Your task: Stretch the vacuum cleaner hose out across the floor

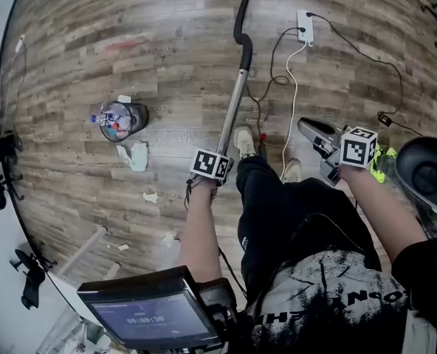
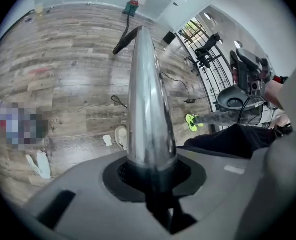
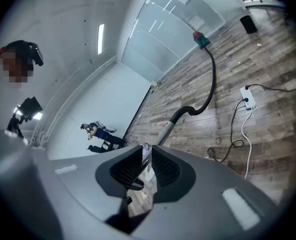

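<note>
As found nearest: left claw [image 2: 150, 171] clamped tight round the metal wand [image 2: 145, 99], angled down toward the floor [image 1: 167, 65]. To the right, right claw [image 3: 147, 159] narrowed to a slit, gripping nothing. Beyond the wand, black hose [image 3: 213, 76] snaking far across the floor. Judged light, limp and springy, against a stiff, slick wand. Advise taking hold at the black bend [image 1: 242, 46] joining them.
</note>
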The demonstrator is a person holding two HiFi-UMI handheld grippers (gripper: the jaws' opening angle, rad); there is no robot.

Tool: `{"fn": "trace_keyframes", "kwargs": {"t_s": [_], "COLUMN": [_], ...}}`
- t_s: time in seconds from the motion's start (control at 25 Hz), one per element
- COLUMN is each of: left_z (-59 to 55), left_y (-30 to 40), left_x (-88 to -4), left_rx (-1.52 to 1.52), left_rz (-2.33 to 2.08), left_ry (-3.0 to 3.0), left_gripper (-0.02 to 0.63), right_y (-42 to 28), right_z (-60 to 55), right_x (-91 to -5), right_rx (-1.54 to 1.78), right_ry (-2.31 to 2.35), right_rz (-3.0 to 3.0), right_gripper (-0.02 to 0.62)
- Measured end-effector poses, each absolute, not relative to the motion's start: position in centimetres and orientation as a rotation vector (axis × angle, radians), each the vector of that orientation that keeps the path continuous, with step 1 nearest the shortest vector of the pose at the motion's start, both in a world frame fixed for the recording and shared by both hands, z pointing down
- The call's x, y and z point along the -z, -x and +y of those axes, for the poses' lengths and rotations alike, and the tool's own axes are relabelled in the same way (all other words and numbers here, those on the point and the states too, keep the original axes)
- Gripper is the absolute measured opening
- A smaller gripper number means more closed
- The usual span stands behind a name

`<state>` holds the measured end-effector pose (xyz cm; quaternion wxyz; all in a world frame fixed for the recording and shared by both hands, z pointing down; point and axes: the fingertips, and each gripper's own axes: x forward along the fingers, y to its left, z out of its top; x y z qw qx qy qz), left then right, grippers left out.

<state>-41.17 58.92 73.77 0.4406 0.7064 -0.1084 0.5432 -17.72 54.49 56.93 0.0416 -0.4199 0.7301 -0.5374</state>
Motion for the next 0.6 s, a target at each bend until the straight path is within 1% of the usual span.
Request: {"fn": "trace_keyframes", "kwargs": {"t_s": [0.12,0.2,0.4,0.6], "left_z": [60.7,61.4,60.4,59.0], "left_y": [40.8,41.7,44.1,47.5], "left_x": [-77.0,-79.3,-86.2,-93.6], "left_rx": [-1.313,-1.291,-1.266,-1.353], "left_rz": [-0.279,-0.299,-0.365,-0.435], "left_ry": [-1.727,-1.718,-1.736,-1.795], "left_gripper": [0.091,0.092,0.096,0.097], "right_y": [16.6,17.2,21.8,25.3], "right_z": [55.6,55.0,51.5,48.9], "right_x": [-61.4,-64.6,-71.8,-80.2], "right_rx": [1.678,1.703,1.633,1.547], "right_ry": [1.284,1.259,1.098,0.939], "right_rz": [2.328,2.359,2.527,2.698], "right_gripper": [0.066,0.066,0.07,0.081]}}
